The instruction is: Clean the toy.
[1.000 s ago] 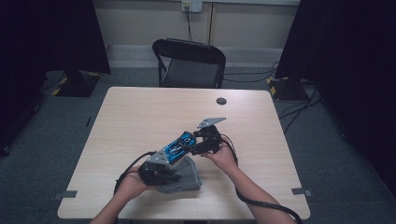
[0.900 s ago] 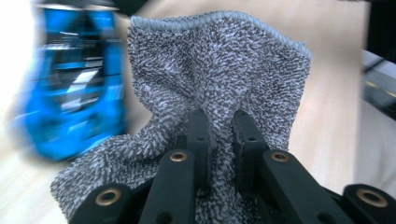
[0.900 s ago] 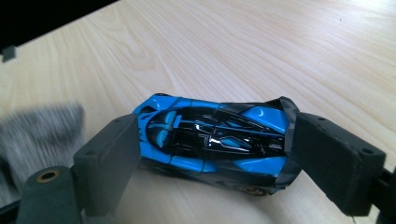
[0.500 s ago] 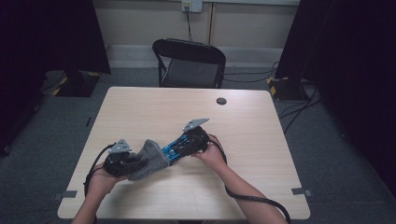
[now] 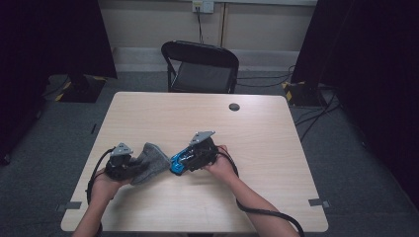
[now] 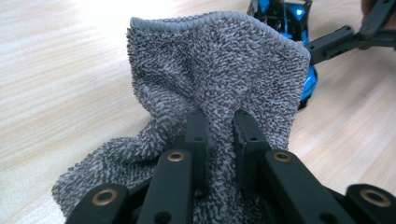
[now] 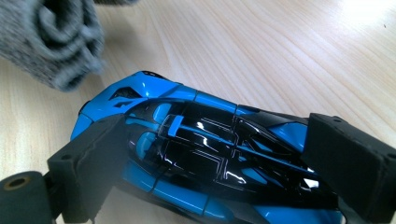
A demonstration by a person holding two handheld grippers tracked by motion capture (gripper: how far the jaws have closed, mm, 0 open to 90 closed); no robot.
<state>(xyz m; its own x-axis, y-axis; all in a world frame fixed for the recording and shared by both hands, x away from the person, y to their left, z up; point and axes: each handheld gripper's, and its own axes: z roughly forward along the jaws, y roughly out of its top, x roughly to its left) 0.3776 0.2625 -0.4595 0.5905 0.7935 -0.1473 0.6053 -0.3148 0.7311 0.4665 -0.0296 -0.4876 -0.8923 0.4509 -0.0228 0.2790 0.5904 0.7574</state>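
Pinching the grey towel (image 6: 205, 79), left tongs (image 6: 219, 126); right tongs (image 7: 224, 154) clamp blue car (image 7: 205, 158), seemingly apart.

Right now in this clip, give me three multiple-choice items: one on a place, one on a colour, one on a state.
1. Where does the grey towel lie relative to the toy car in the high view?
A. To its left
B. To its right
C. Under it

2. What colours is the toy car?
A. Red and white
B. Blue and black
C. Yellow

3. What is the left claw doing?
A. Hanging open above the table
B. Clamping the towel
C. Holding the car

Answers: 1 A, the towel sits left of the car. 2 B, the right gripper view shows glossy blue and black bodywork. 3 B, its jaws pinch a fold of terry cloth; the right claw grips the car.
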